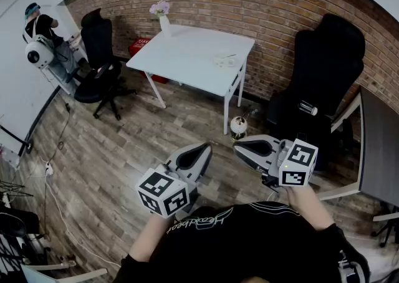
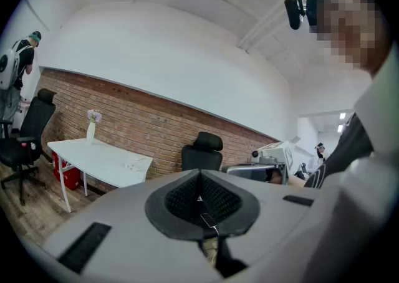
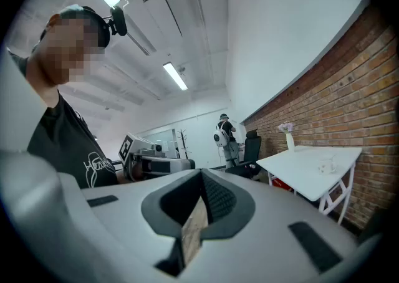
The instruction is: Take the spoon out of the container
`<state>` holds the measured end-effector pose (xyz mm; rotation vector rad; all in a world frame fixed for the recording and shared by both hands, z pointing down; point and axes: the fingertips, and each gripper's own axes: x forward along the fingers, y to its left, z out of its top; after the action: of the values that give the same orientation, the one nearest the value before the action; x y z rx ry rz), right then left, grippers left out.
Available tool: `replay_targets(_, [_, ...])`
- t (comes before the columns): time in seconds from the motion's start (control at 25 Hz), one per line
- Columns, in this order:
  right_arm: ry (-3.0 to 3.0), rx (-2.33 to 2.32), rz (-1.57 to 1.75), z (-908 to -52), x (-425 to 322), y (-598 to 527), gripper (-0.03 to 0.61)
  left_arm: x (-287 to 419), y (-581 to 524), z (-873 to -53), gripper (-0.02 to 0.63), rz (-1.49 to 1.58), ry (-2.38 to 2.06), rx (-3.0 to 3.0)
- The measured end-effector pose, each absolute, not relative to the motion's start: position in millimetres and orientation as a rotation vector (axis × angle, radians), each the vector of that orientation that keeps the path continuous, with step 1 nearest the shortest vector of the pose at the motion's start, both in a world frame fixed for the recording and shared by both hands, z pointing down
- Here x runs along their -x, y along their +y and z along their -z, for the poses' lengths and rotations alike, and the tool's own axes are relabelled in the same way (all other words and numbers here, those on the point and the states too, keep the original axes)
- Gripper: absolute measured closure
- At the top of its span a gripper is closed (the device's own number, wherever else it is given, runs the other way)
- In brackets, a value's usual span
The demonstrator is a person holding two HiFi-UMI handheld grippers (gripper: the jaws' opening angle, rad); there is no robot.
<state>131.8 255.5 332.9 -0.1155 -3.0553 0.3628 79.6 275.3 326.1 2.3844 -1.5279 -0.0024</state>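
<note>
Standby, well short of white table [image 1: 187,51]. Left gripper [image 1: 199,151] clamped closed, empty; right gripper [image 1: 241,146] likewise closed on nothing. Held at chest, aimed tableward, probably for the walk-up. Pale container [image 1: 224,60] on table, toward its right-hand end; spoon too small to confirm.

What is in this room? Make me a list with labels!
Left gripper: fingers shut, empty
Right gripper: fingers shut, empty
White rectangular table: by the red brick wall, far from both grippers
White vase with purple flowers: table's far corner
Small pale container: table's right side; contents too small to tell
Black office chairs: one left of table, one right
</note>
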Motion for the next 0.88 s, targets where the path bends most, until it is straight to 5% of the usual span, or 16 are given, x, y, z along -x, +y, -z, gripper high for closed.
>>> replay_targets(0.88, [-3.052,0.02,-0.439,-352,-124,191,0.581,-77,208,-341,0.606,-0.026,-1.418,-2.423])
